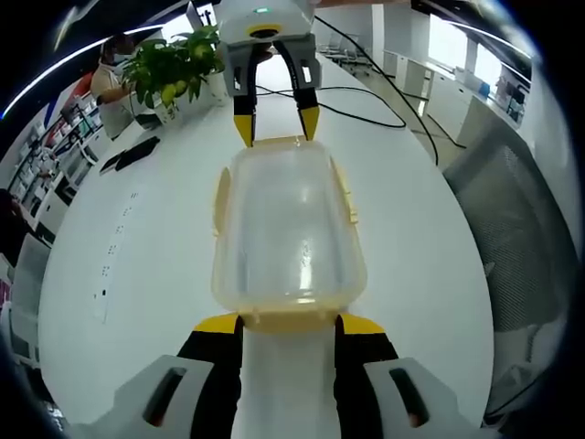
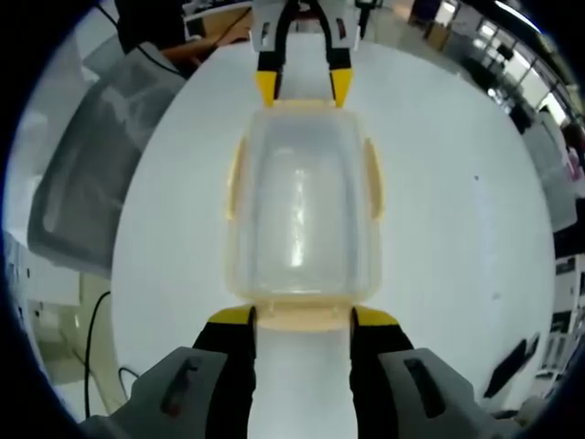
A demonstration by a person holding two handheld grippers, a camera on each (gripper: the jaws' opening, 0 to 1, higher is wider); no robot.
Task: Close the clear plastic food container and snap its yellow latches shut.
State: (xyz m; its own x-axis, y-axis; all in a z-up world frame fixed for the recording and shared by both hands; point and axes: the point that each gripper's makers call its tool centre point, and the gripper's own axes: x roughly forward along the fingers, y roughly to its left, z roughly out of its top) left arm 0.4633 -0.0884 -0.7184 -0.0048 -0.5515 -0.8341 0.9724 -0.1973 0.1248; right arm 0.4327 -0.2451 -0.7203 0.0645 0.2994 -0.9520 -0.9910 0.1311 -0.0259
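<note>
Here the clear plastic food container (image 1: 288,229) sits on the white desk (image 1: 146,274) with its lid on, lying lengthwise between the two claws. In the left gripper view, the left claw (image 1: 290,322) rises from the bottom, its yellow-tipped jaws set apart on either side of the near end latch (image 1: 291,317), the tips right at the container's end; whether they press on it I cannot tell. At the far end the right claw (image 1: 276,123) points back toward the camera, jaws spread, its yellow tips at the far edge of the lid. Yellow side latches (image 1: 347,197) run along both long edges. Beyond the desk stand a potted plant (image 1: 169,64) and a seated person (image 1: 110,73); black cables (image 1: 384,101) trail across the desk, dark flat items (image 1: 132,154) lie to the left, and a grey mesh chair (image 1: 516,229) stands to the right.

In the right gripper view the right claw (image 2: 302,315) straddles the near end latch (image 2: 302,315) the same way, open, and the left claw (image 2: 303,87) meets the opposite end of the container (image 2: 302,215).
</note>
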